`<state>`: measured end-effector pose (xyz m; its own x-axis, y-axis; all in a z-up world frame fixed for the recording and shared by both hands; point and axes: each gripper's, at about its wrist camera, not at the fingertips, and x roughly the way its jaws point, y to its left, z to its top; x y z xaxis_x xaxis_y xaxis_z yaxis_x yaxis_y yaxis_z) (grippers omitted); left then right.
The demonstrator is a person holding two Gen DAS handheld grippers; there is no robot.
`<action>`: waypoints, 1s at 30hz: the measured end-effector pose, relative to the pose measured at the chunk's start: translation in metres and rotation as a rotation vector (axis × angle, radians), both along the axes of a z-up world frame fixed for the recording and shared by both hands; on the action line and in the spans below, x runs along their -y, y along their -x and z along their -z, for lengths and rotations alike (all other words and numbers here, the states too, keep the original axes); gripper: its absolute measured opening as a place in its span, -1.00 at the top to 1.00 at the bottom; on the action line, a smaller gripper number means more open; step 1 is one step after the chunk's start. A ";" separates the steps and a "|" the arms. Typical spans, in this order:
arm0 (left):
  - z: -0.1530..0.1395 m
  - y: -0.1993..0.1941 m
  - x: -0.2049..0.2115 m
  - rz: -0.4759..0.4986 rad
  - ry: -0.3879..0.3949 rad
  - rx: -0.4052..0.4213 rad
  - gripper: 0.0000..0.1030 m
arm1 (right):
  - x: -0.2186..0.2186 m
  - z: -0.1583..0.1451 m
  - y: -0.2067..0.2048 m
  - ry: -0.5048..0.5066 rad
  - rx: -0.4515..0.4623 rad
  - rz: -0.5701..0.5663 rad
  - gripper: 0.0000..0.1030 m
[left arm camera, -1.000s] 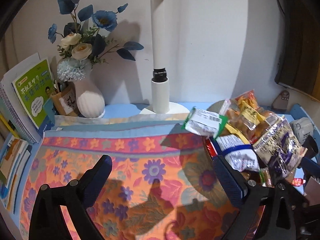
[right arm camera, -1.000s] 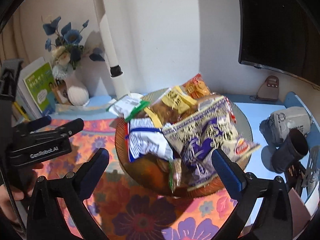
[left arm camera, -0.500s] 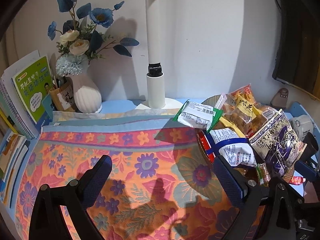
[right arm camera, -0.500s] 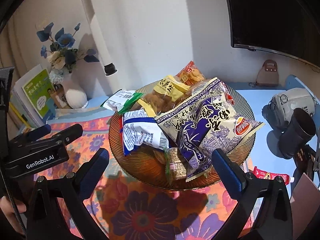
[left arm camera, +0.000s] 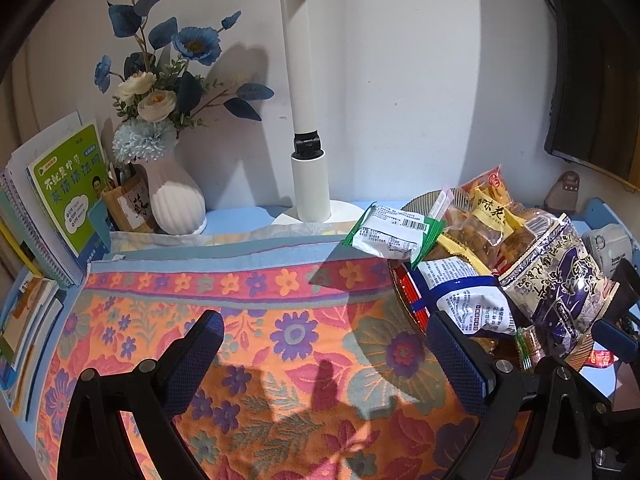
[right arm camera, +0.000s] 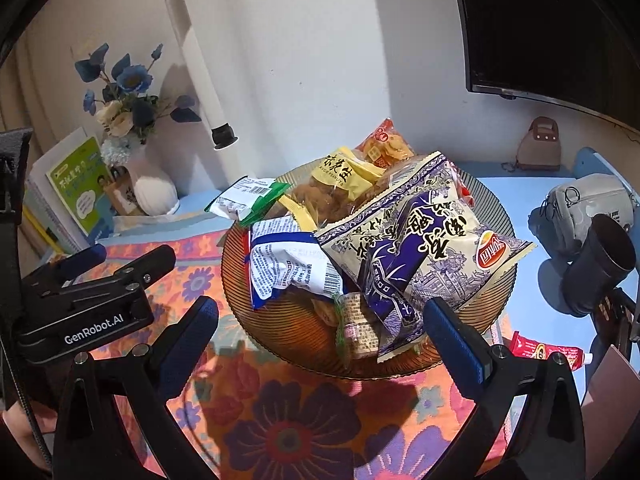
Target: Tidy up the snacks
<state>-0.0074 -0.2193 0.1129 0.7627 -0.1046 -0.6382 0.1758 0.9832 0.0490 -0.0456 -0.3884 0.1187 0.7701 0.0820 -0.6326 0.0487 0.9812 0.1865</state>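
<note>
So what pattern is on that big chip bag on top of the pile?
The big chip bag is cream with purple-blue drawings and a purple band, clearest in the right wrist view.

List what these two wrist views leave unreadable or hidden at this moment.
- Bowl contents: lower packets lie buried under the purple chip bag in the right wrist view.
- Red tube: partly behind the right gripper finger; label too small.
- Lamp head: cut off by the top edge in the left wrist view.
- Left gripper: open, holding nothing.
</note>
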 end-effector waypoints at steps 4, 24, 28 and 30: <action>0.001 0.000 0.000 0.001 0.003 -0.006 -0.95 | 0.001 0.001 0.000 -0.001 -0.001 0.006 -1.00; 0.005 -0.002 -0.002 -0.030 0.001 -0.011 -0.95 | -0.001 0.007 -0.003 -0.011 -0.024 0.019 -1.00; 0.005 -0.003 -0.003 -0.039 0.000 -0.008 -0.95 | -0.003 0.007 -0.004 0.000 -0.027 0.016 -1.00; 0.006 -0.003 -0.003 -0.044 0.000 -0.009 -0.95 | -0.003 0.007 -0.004 0.001 -0.029 0.014 -1.00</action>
<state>-0.0043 -0.2166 0.1073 0.7607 -0.0714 -0.6451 0.1333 0.9899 0.0477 -0.0412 -0.3851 0.1112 0.7522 0.0708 -0.6551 0.0676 0.9807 0.1836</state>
